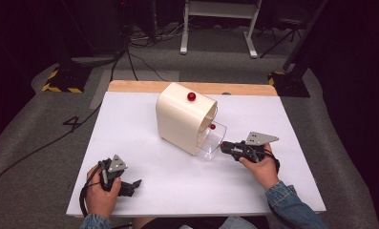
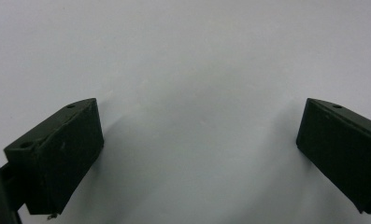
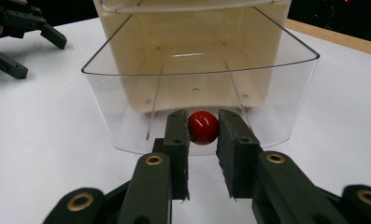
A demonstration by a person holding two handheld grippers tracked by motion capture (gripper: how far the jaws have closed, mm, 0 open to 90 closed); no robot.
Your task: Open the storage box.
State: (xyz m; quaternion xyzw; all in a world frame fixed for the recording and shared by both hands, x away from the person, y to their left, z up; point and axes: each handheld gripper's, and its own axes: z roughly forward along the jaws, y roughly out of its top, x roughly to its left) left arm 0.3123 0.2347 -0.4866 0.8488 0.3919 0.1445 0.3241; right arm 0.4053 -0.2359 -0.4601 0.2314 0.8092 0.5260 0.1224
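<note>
A cream box stands mid-table, one red knob on its top and another at its open front. A clear drawer sticks out of it toward the right. In the right gripper view the drawer's clear front wall carries a red knob, and my right gripper is shut on that knob from both sides. The high view has the right gripper at the drawer's front. My left gripper rests low over the white table near the front left, its jaws wide apart with nothing between them.
The white tabletop has a wooden strip along its far edge. Beyond it lie grey floor, cables and stand legs. In the right gripper view the left gripper sits far off at the upper left.
</note>
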